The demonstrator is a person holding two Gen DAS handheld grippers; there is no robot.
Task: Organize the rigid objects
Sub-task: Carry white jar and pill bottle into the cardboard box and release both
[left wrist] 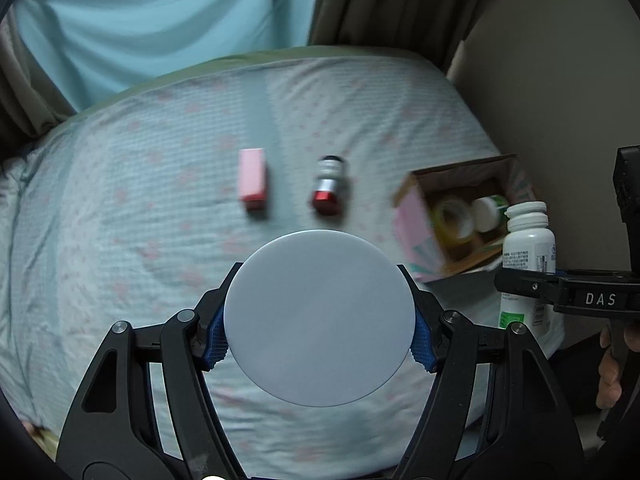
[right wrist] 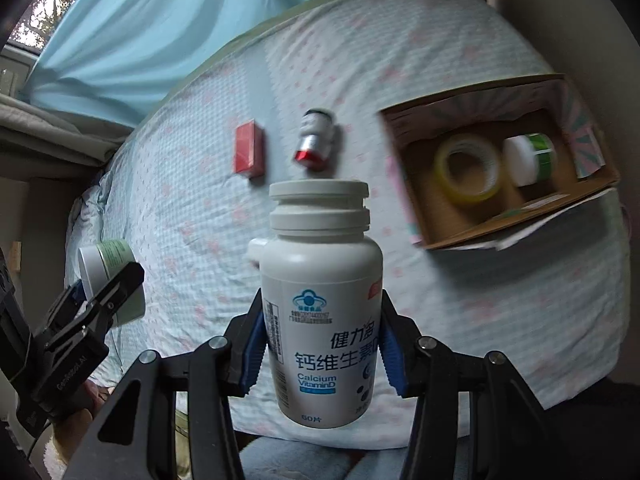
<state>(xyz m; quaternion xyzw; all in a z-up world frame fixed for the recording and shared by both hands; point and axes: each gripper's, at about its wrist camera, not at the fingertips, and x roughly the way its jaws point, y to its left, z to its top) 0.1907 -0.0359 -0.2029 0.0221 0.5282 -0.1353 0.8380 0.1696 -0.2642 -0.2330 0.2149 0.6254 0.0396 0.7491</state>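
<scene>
Right wrist: right gripper (right wrist: 322,344) clamps vitamin bottle (right wrist: 320,320); left gripper (left wrist: 318,332) clamps jar (left wrist: 319,318); box (right wrist: 592,196) beyond.

The bed (right wrist: 500,320) wears a pale blue sheet with small pink marks. Ahead of the right tongs (right wrist: 322,354) a red box (right wrist: 249,152) and a small red-based bottle (right wrist: 316,140) lie side by side, apart. Further right sits an open carton (right wrist: 472,236), holding a yellow tape roll (right wrist: 468,170) and a green-labelled jar (right wrist: 528,156).
</scene>
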